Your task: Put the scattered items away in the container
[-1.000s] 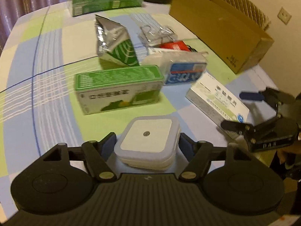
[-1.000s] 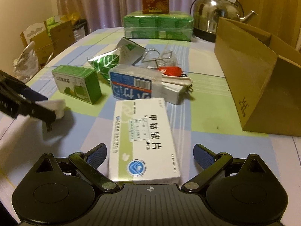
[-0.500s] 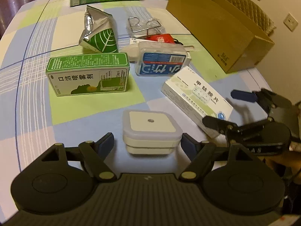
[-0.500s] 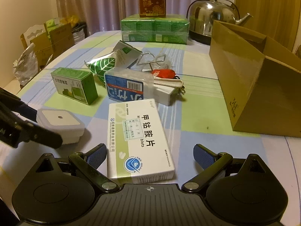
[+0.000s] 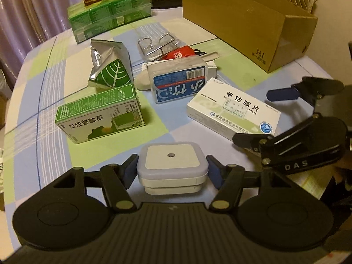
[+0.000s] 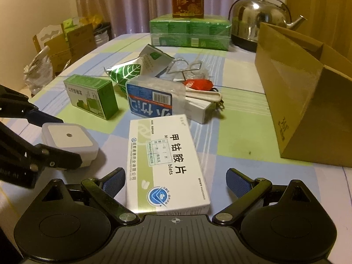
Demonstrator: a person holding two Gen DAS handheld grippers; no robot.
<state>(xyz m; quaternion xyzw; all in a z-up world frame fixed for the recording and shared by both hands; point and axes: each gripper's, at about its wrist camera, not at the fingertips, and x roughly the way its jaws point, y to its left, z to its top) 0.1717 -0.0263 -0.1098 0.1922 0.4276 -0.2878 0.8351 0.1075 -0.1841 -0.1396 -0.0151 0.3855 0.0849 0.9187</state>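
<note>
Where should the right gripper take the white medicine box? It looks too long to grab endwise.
Across its two long side edges, coming from its near short end. The white medicine box lies flat, lengthwise between the open fingers of the right gripper, and looks narrower than their gap.

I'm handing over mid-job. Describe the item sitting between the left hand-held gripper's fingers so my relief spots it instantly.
Start at the big open cardboard box on the checked tablecloth, then come toward the near edge, past the long white medicine box. Between the left hand-held gripper fingers sits the small square white case. It alone is plain and unprinted, with rounded corners and one small grey dot centred on its lid.
</note>
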